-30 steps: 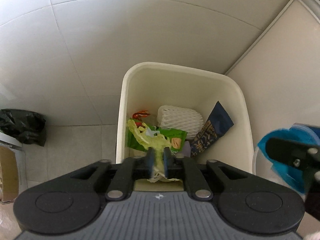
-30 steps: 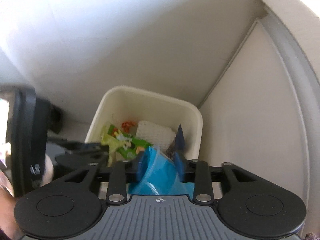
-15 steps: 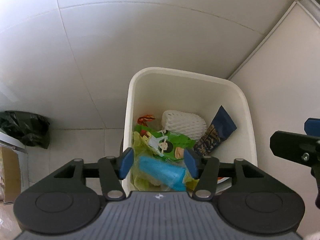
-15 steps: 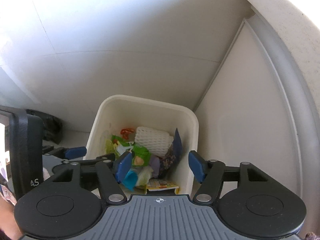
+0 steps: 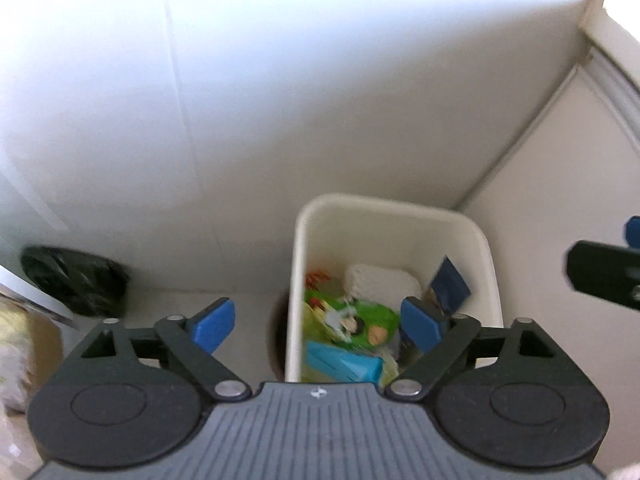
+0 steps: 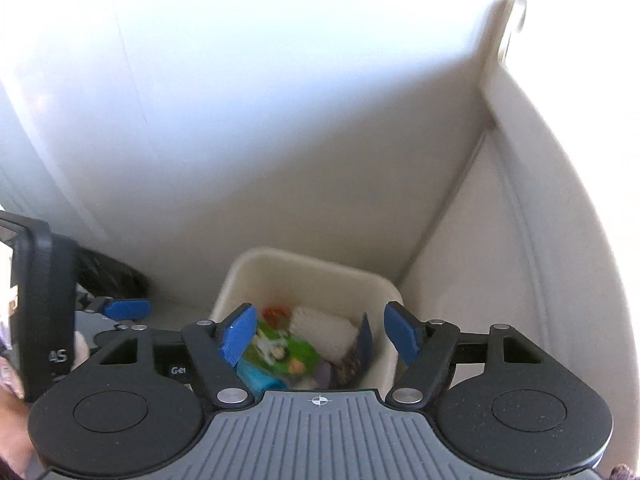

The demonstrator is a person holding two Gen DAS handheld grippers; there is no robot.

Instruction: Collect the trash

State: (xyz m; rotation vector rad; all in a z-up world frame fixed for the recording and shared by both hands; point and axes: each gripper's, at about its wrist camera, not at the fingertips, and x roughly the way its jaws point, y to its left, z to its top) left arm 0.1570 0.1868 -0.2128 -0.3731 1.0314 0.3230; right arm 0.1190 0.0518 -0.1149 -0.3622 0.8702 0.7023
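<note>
A cream bin [image 5: 486,256] [image 6: 384,286] stands in a corner, below both grippers. Inside it lie a green wrapper [image 5: 360,322] [image 6: 290,354], a light blue wrapper [image 5: 340,364] [image 6: 258,378], a white foam net [image 5: 380,282] [image 6: 320,330] and a dark blue packet [image 5: 450,284] [image 6: 362,346]. My left gripper [image 5: 316,326] hangs above the bin's left wall, its jaws still opening and nothing between them. My right gripper [image 6: 320,338] hovers over the bin, jaws also opening, empty. The right gripper's finger shows at the right edge of the left wrist view.
A black plastic bag [image 5: 74,284] [image 6: 114,280] lies on the floor left of the bin. White walls meet behind the bin. A cardboard box [image 5: 24,344] sits at the far left. A person's hand [image 6: 12,364] holds the left gripper's body.
Both grippers let go of their wrappers, the left the green one and the right the light blue one, which now lie in the bin. Both jaws opened wide and both hands rose.
</note>
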